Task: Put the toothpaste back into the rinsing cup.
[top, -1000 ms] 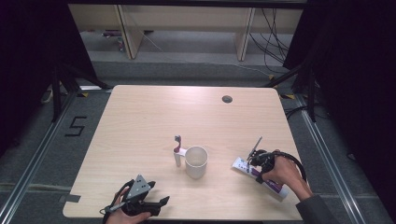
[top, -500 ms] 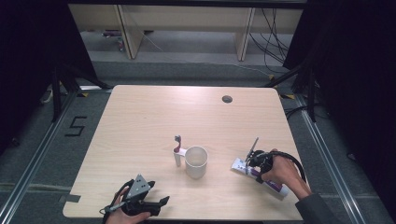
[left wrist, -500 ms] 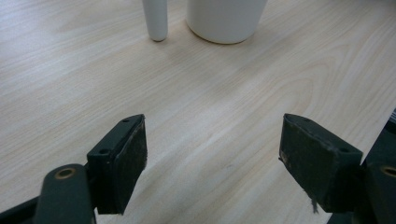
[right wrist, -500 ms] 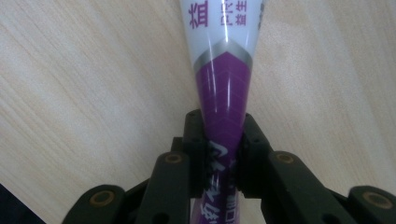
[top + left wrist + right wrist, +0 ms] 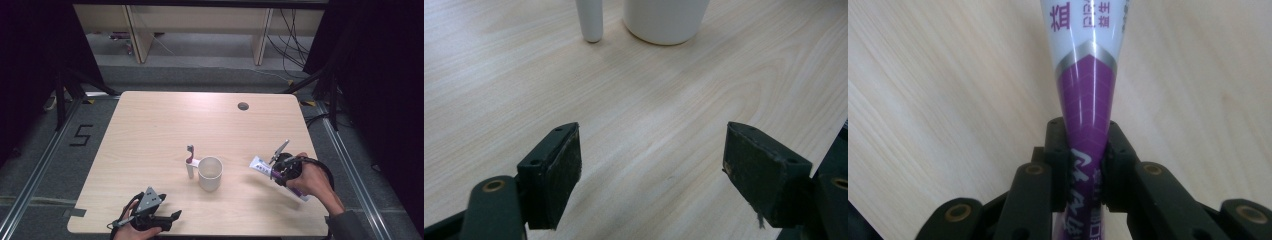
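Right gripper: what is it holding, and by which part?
The right gripper is shut on the purple-and-white toothpaste tube, pinching its narrow purple stretch. The left gripper is open, holding nothing.

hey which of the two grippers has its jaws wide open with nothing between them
The left gripper: its jaws stand apart over bare table. The right gripper is clamped on the purple and white toothpaste tube.

Bright, even overhead light on the table [image 5: 150,130], dark surroundings, soft shadows, slight close-up blur.
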A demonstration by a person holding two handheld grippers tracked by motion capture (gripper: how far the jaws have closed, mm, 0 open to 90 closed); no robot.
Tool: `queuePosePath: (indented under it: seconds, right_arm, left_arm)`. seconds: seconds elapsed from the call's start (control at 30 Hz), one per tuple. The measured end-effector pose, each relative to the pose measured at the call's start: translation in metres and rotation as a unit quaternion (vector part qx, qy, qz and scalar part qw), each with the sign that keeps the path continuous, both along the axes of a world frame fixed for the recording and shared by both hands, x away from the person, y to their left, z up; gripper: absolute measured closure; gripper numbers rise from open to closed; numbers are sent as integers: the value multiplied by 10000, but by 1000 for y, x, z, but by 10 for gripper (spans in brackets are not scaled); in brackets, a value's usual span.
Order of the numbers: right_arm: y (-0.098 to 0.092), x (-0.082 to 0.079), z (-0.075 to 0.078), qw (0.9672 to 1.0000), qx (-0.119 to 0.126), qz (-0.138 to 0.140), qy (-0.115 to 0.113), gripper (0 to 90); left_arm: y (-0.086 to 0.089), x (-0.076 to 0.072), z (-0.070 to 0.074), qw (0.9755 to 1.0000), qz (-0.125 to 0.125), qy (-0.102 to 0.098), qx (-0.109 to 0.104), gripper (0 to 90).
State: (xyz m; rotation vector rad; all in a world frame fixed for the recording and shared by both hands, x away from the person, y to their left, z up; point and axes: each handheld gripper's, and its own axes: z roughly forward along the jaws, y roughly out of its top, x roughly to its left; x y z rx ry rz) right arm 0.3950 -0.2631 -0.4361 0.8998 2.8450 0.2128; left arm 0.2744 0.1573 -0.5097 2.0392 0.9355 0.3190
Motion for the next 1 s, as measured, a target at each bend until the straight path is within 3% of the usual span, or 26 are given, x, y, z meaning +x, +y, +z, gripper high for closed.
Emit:
queuePosePath:
  seconds: [0.07,0.1,0.13,0.17,0.2,0.27,0.3,0.33,0.37,0.4,0.43,0.47,0.5,0.53,0.6,0.63,0.7,0.73,0.8,0.83,0.87,0.9,0.93,0.97,1.0]
  right_arm:
    - [1,-1,6,9999,111,-85,-78,774]
    - [2,-2,14,9993,267,-44,-260,774]
    - [2,-2,14,9993,267,-44,-260,774]
    - [3,-2,21,9980,505,-130,-356,774]
    - [3,-2,21,9980,505,-130,-356,774]
    - [5,-2,27,9964,697,-169,-447,774]
    - [5,-1,30,9954,782,-133,-543,774]
    - [7,1,35,9920,1020,-221,-709,775]
    - [7,1,35,9920,1020,-221,-709,775]
    - [8,1,38,9892,1188,-235,-831,775]
    - [8,5,43,9838,1454,-198,-1029,775]
    - [9,5,46,9804,1584,-259,-1142,775]
    - [9,6,48,9778,1715,-324,-1160,775]
    - [10,6,49,9725,1950,-384,-1215,775]
    - [9,10,51,9652,2195,-348,-1379,775]
    - [9,12,51,9598,2338,-375,-1509,774]
    - [9,12,54,9535,2582,-576,-1446,775]
    - [11,12,51,9439,2765,-665,-1681,774]
    - [9,13,54,9442,2778,-641,-1652,775]
    - [10,12,54,9418,2878,-706,-1586,775]
    - [10,15,54,9360,2963,-581,-1809,775]
    - [11,14,53,9315,3102,-642,-1787,775]
    - [14,14,52,9205,3378,-710,-1831,775]
    - [15,15,52,9152,3484,-713,-1895,775]
    - [15,15,52,9152,3484,-713,-1895,775]
  left_arm:
    - [1,0,0,10000,-38,-3,63,231]
    - [1,0,0,10000,-70,-28,62,231]
    - [1,0,0,10000,-31,-30,20,231]
    - [0,0,0,10000,37,-19,-54,231]
    - [0,0,0,10000,37,-19,-54,231]
    - [2,0,0,10000,-23,-38,43,231]
    - [0,-1,0,10000,35,-24,-37,231]
    - [1,0,1,10000,27,-25,15,231]
    - [2,1,1,10000,15,-29,76,231]
    - [1,0,0,10000,1,-16,62,231]
    - [2,0,0,10000,-41,-38,41,231]
    - [0,0,0,9999,31,-51,-91,231]
    - [1,0,1,10000,32,-21,7,231]
    - [1,0,0,10000,38,-22,-38,231]
    - [0,-1,0,10000,47,-41,-77,231]
    - [1,0,0,10000,-2,-46,-59,231]
    - [0,0,0,10000,40,-21,-85,231]
    - [0,-1,0,9999,38,-43,-106,231]
    - [2,0,0,10000,-31,-57,16,231]
    - [1,0,0,10000,-5,-44,-52,231]
    - [0,0,0,9999,40,-26,-103,231]
    - [0,0,1,10000,33,-17,-60,231]
    - [1,0,1,10000,13,-19,0,231]
    - [1,0,0,10000,-22,-40,13,231]
    - [2,0,0,10000,-38,-45,21,231]
